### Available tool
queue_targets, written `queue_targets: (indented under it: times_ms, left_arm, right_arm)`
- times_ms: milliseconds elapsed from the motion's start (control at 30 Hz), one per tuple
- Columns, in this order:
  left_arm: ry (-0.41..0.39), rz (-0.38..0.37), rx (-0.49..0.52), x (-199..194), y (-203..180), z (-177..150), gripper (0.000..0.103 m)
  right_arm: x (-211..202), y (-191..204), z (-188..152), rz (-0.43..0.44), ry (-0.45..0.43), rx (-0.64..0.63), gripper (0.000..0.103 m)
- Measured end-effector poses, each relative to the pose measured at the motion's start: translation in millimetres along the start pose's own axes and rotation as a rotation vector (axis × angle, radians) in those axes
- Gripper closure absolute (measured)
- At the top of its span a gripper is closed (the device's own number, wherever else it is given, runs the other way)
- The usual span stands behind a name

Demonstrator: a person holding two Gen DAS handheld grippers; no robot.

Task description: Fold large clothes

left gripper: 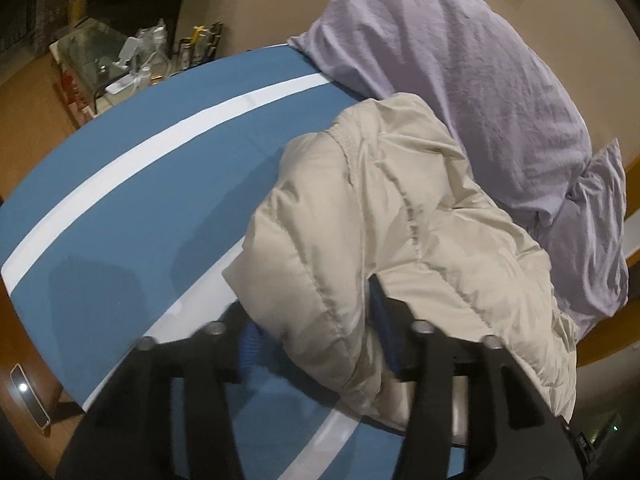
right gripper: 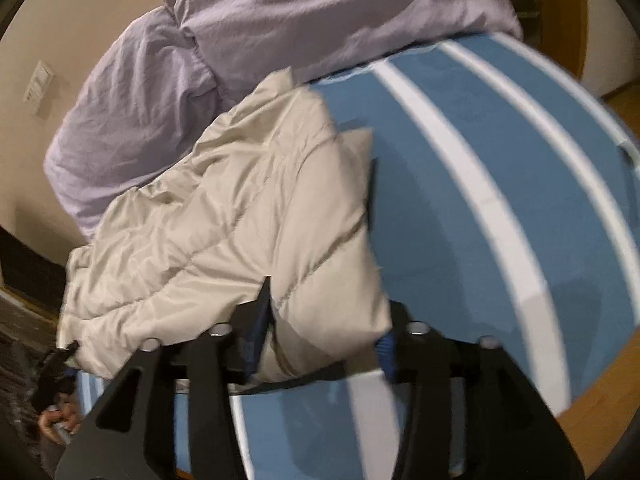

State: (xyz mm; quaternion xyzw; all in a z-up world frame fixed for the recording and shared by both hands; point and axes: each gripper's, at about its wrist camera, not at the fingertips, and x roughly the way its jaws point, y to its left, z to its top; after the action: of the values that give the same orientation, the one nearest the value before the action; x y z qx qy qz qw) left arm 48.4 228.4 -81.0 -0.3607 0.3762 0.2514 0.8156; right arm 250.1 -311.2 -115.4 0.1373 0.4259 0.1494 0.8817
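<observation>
Item: beige quilted puffer jacket, lower centre on blue-and-white striped bed. Soft, light, slippery, springy; I'd grip hem edges. My left gripper and right gripper stand part-open, jacket folds between.

- I am finding no text, label, brand, number or sign that can be read in either wrist view.
- The clutter on the side table is showing up too small and blurred for me to make out any lettering.
</observation>
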Motion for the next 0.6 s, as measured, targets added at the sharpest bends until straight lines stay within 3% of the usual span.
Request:
queue_targets:
  times_ms: [33,100,233,400,600]
  left_arm:
    - [-0.008,0.013,-0.007,-1,2,-2,0.027]
    - [-0.015,0.01,-0.013,-1,4,-3,0.022]
    - [0.002,-0.002,-0.032,4,7,-5,0.011]
    - [0.02,-0.011,-0.072,15,4,-5,0.009]
    - [0.011,-0.002,-0.11,26,1,-1,0.009]
  right_arm:
    - [-7,1,1,-0.039,-0.035,-0.019,0.039]
    - [-19,5,6,-0.092,-0.103,-0.065,0.036]
    - [-21,25,18,-0.094,-0.128,-0.15,0.036]
    - [0,71,20,-0.033,-0.098,-0.245,0.032]
    - [31,118,8,-0.022,-0.057,-0.343,0.024]
